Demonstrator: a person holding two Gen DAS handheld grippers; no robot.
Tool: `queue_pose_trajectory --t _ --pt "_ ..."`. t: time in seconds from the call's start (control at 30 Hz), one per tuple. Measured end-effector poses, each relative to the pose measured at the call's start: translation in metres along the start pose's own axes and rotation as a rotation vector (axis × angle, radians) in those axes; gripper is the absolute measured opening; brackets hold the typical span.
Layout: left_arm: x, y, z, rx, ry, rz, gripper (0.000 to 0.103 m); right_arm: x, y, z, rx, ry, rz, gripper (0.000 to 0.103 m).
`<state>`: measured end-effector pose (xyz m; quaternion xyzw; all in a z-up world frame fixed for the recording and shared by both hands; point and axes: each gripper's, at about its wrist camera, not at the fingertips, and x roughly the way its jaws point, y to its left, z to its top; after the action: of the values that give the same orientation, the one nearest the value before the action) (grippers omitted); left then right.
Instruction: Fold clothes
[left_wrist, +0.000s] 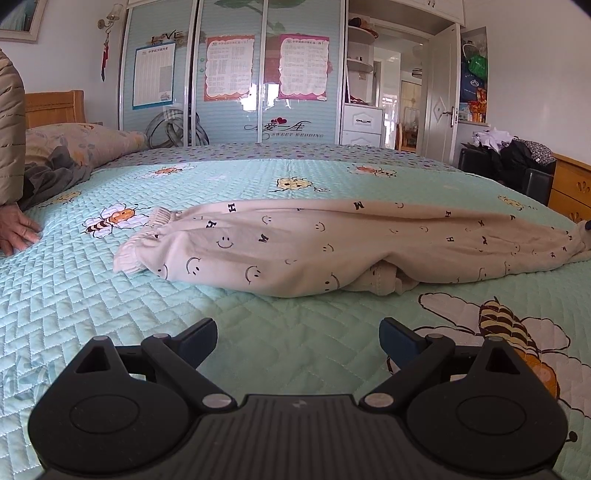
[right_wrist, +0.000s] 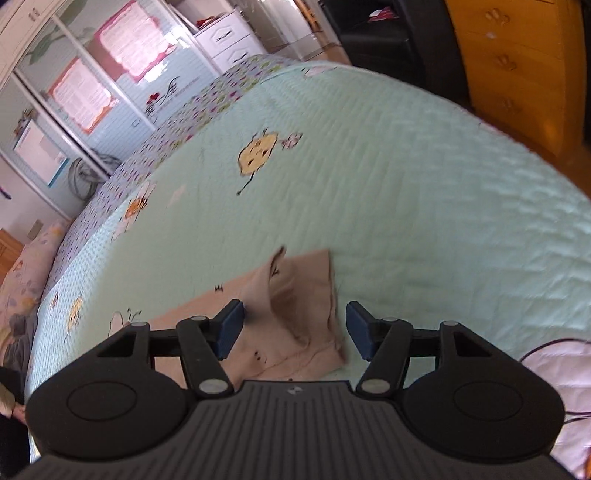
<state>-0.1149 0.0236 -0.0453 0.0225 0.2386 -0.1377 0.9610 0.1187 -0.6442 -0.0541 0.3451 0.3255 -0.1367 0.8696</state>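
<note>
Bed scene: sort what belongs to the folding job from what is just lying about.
Belongs to the job:
- beige smiley-print trousers, lying lengthwise on the bedspread
- left gripper, open, short of the trousers
- right gripper, open over one end of the trousers

Just lying about:
- floral pillow
- dark grey garment beside the pillow
- pile of clothes beyond the bed

We have open quilt (left_wrist: 258, 321) between the left gripper (left_wrist: 297, 341) and the trousers (left_wrist: 332, 243), which lie as a long barrier across the middle of the left view. Beyond them the bed is bare up to the wardrobe (left_wrist: 232, 74). At the left edge a hand (left_wrist: 16, 229) presses on the quilt, beside a pillow (left_wrist: 81, 142). In the right view, bare quilt fills the centre and right; the trouser end (right_wrist: 295, 306) lies between the right gripper's (right_wrist: 295, 328) spread jaws.
</note>
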Motion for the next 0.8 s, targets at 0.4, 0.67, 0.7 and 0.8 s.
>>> queue_pose_trajectory --t 0.4,0.67,0.7,0.8 --pt "0.0 -0.001 -0.001 -0.002 0.012 -0.002 0.095 0.0 0.026 -0.01 -0.117 0.017 0.034 0.013" --pt "0.003 0.001 -0.001 -0.002 0.016 -0.001 0.095 -0.031 0.052 0.01 -0.158 -0.072 -0.067 0.009" --pt "0.003 0.001 -0.001 -0.002 0.018 0.0 0.095 -0.033 0.056 0.014 -0.158 -0.057 -0.091 0.01" --pt "0.003 0.001 0.0 -0.003 0.021 0.002 0.095 -0.02 0.054 0.014 -0.168 0.028 -0.222 0.024"
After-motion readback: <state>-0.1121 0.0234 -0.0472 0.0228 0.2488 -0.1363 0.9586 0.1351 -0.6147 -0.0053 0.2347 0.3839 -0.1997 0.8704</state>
